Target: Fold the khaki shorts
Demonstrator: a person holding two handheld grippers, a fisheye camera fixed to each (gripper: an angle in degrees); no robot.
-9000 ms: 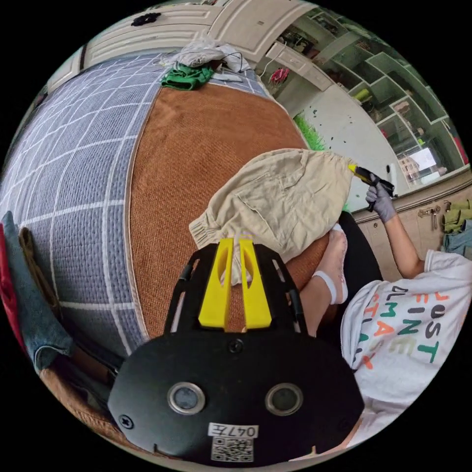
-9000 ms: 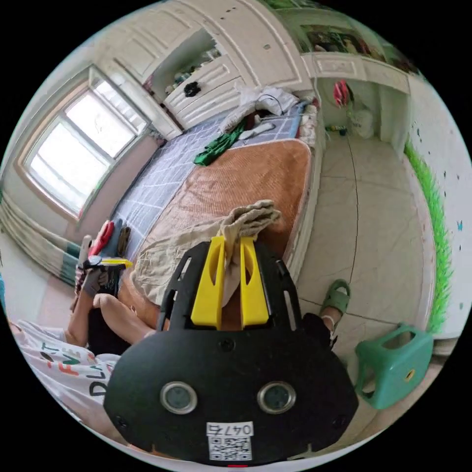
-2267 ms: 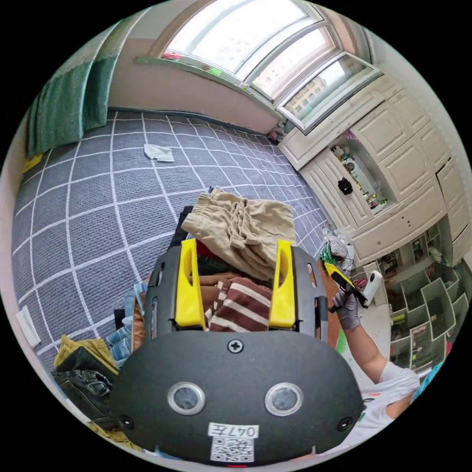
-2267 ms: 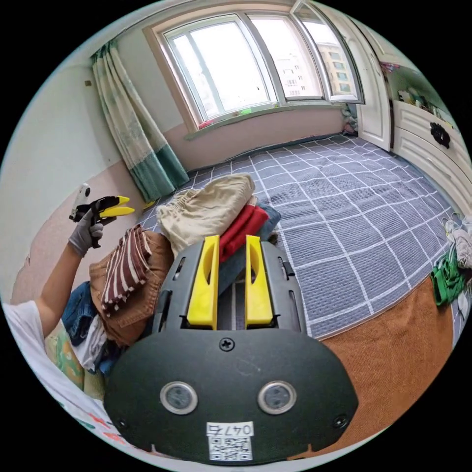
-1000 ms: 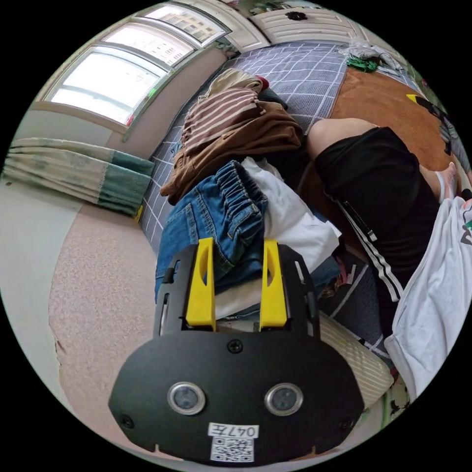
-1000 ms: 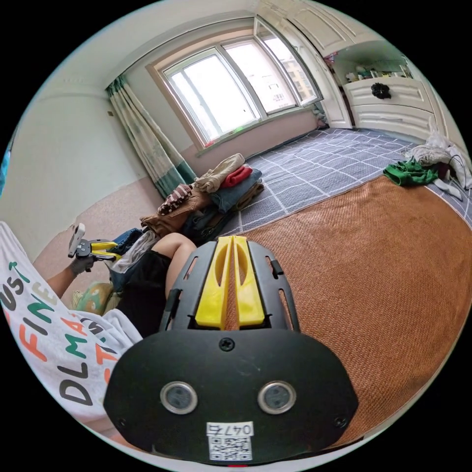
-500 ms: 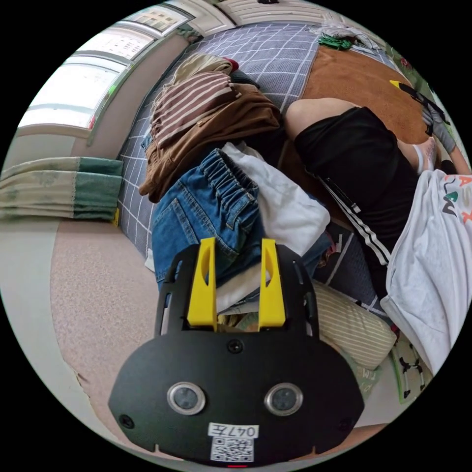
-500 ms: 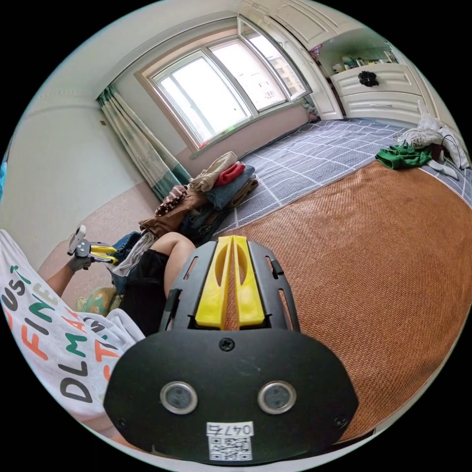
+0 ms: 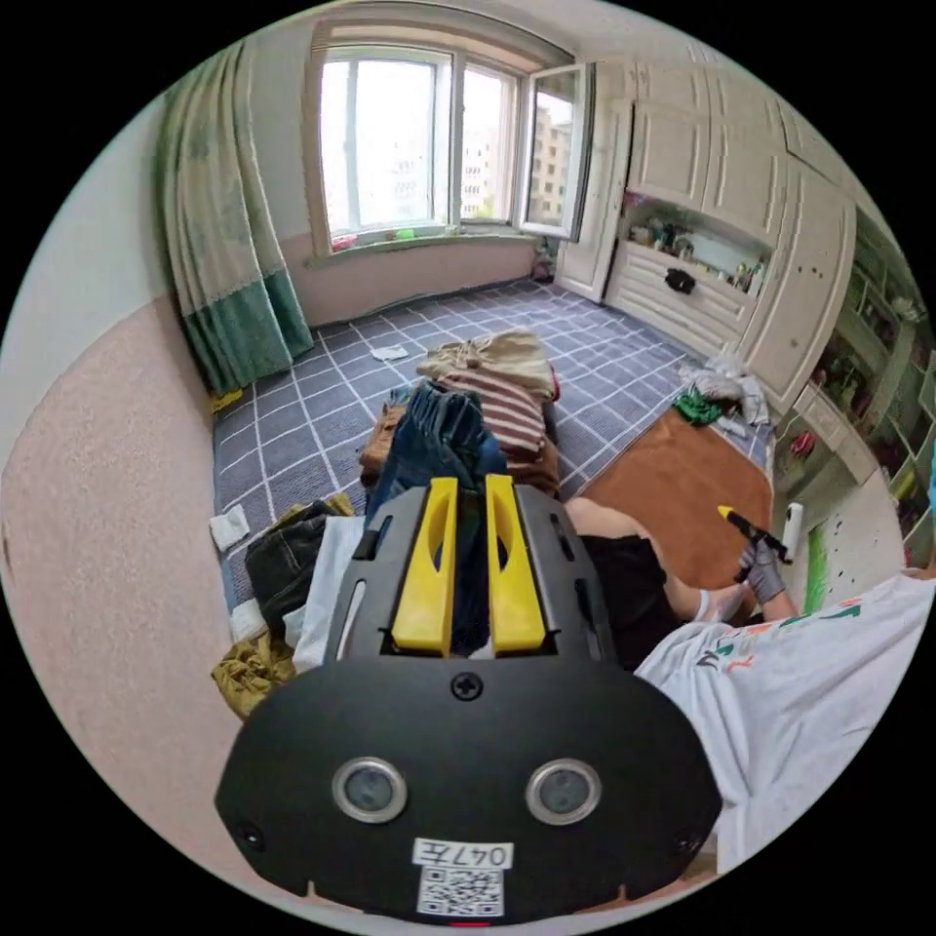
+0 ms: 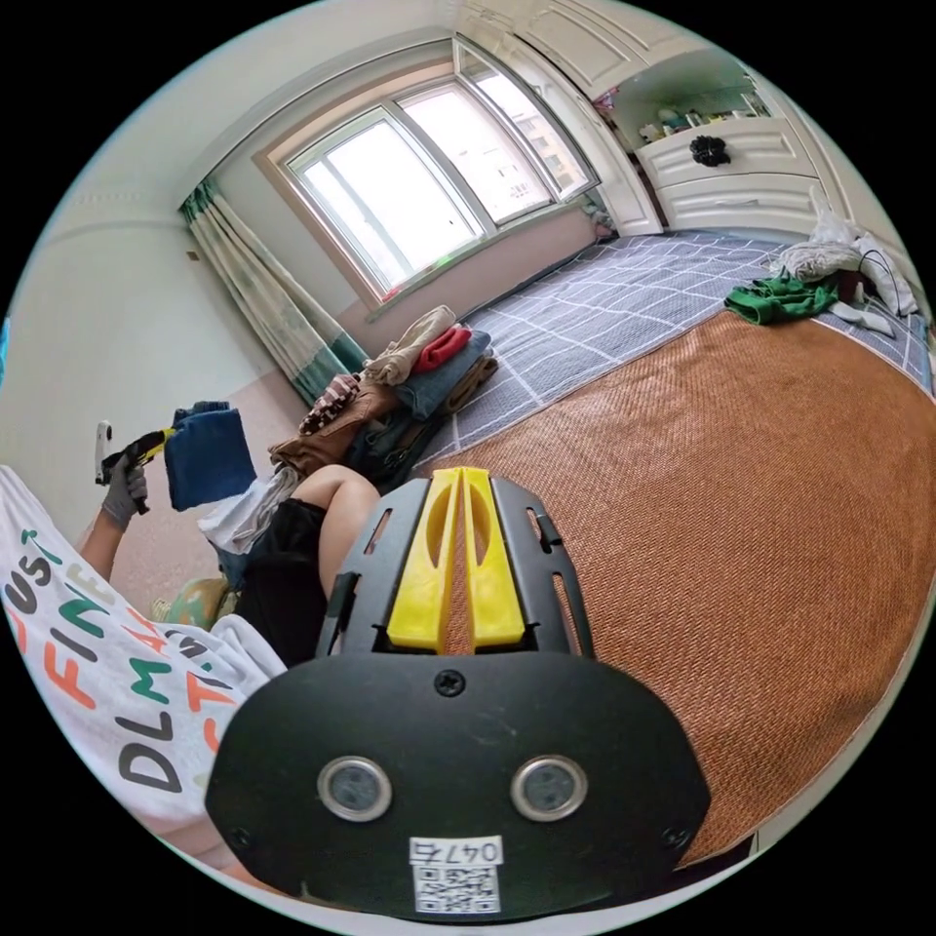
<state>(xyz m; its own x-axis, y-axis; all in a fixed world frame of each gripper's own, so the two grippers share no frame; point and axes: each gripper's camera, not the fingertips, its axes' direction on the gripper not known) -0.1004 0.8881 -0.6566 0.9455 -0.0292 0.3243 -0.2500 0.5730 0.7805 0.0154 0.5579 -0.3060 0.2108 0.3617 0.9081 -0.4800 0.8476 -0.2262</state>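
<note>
A brown mat spreads ahead of the right gripper, whose jaws are pressed together on nothing. Far beyond it, the folded khaki shorts top a clothes stack. The left gripper is clamped on lifted blue denim shorts

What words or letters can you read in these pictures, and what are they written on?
"FINE": on the person's white T-shirt, right gripper view.
"DLM": same shirt, a lower row; the letters after it are lost in folds.
"UST": same shirt, top row, its start cut off by the picture's edge.
Sticker on the right hand-held gripper: small print and a square code, not read out.
</note>
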